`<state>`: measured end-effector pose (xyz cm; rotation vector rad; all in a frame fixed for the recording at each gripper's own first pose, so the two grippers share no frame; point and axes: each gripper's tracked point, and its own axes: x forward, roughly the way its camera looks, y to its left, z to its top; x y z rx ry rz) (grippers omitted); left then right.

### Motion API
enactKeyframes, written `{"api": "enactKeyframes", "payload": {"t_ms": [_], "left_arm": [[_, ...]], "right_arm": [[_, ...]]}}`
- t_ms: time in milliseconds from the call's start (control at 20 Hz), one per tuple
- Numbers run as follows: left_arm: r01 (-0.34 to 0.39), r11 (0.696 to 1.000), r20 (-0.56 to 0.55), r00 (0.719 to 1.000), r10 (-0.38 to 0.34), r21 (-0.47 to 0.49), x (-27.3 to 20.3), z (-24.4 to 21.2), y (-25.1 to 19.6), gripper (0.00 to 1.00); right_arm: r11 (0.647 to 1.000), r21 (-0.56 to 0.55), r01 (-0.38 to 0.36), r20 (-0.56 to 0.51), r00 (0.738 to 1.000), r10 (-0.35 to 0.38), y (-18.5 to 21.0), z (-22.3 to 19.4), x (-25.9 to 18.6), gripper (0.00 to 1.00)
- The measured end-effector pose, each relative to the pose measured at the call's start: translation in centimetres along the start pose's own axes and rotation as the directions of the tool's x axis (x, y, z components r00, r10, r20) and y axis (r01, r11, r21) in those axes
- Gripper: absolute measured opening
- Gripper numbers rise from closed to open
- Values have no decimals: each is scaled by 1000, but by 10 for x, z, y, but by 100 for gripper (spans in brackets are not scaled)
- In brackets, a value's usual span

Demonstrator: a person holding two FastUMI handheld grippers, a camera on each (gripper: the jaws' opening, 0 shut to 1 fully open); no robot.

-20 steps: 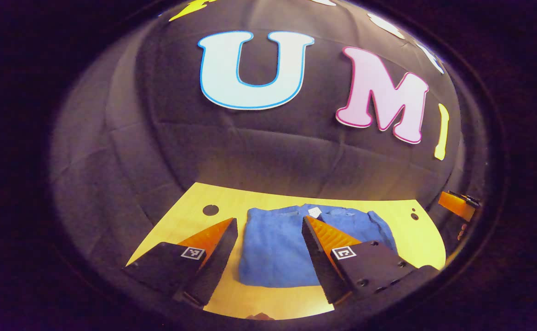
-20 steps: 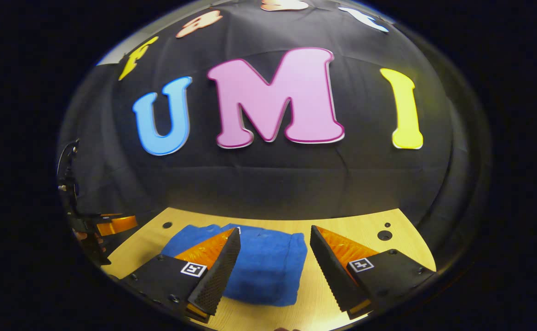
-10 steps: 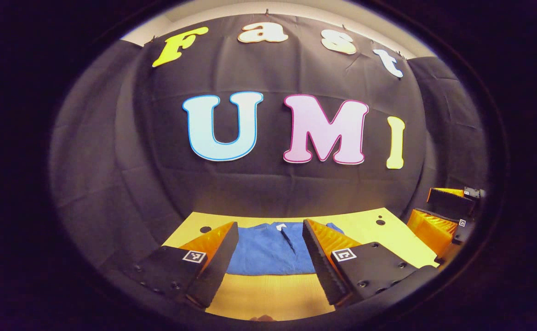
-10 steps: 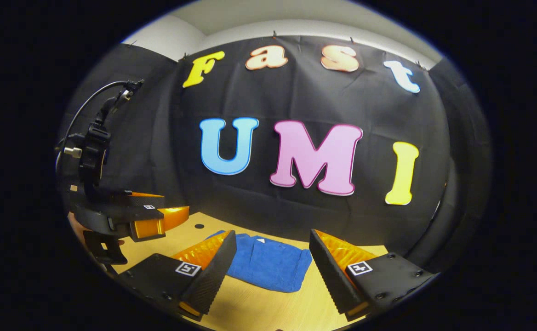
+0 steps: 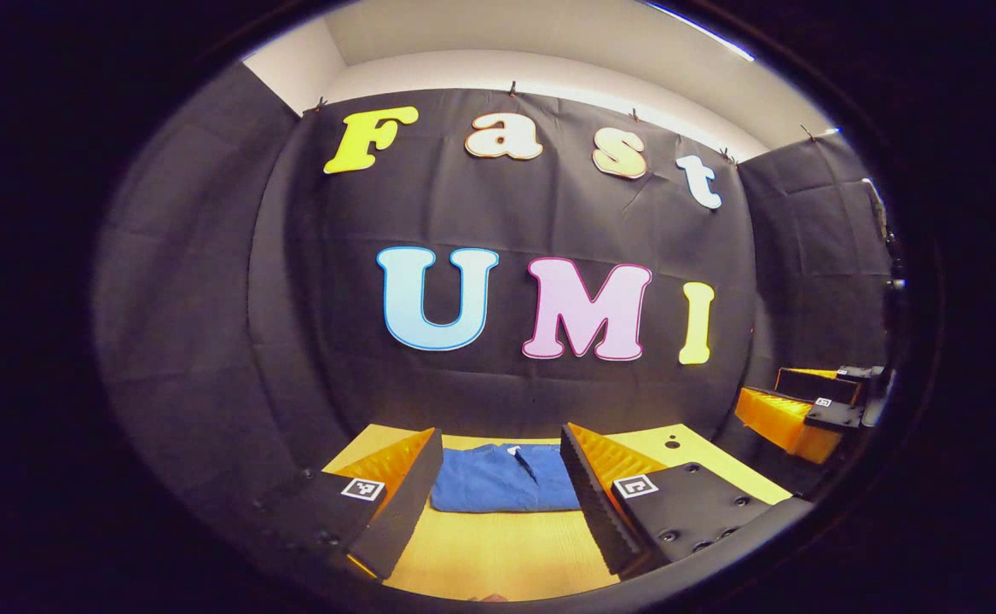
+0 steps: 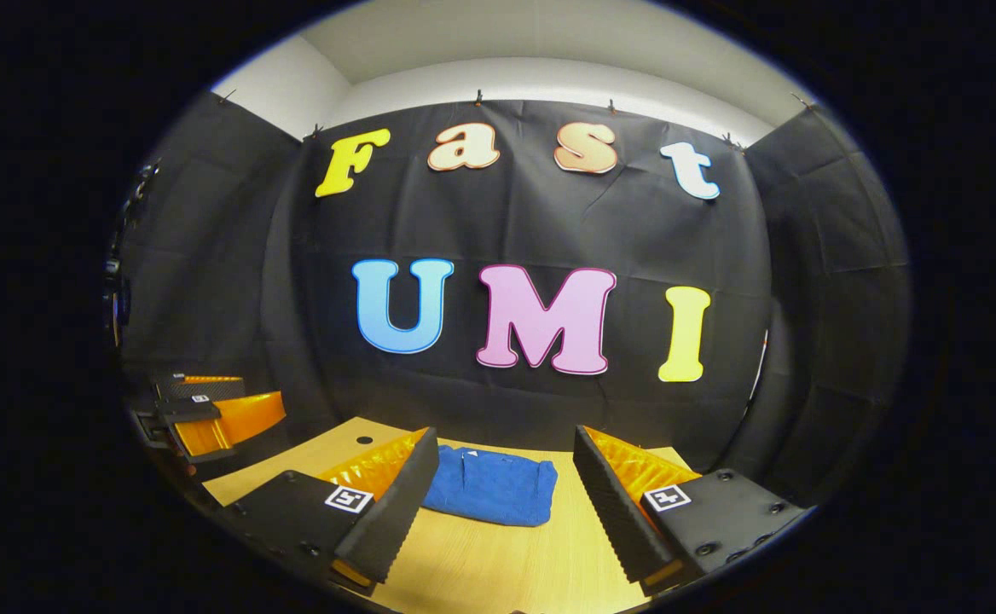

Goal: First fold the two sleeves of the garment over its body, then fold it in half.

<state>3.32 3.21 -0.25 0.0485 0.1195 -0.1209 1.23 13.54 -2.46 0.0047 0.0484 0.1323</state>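
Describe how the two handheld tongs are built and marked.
Each set of tongs, left and right, has two wedge-shaped fingers tapering to a point, with ridged, serrated inner faces. They sit on dark blocky mounts with screw heads, and each mount carries a small square black-and-white marker tag.

A recording booth: black cloth walls [image 6: 813, 256], wooden table [image 6: 481, 571].

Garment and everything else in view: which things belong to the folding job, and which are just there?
Job:
- blue garment, lying folded on the table
- left tool, open, off the cloth
- right tool, open, off the cloth

Just there:
- wooden table
- holes in the tabletop
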Motion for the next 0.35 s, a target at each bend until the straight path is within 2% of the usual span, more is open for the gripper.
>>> {"api": "enactKeyframes", "payload": {"t_ms": [150,200,350], "left_arm": [[-38,999,13,999,38,-8,-32,-4,4,80],[-44,999,16,999,44,-10,-40,-7,3,80],[-108,994,27,994,108,-5,-53,1,5,80]], "right_arm": [[1000,-16,-11,15,1000,11,4,13,-11,99],[1000,-12,-9,23,1000,9,2,17,-12,92],[998,30,-49,55,997,48,12,36,-10,92]]}}
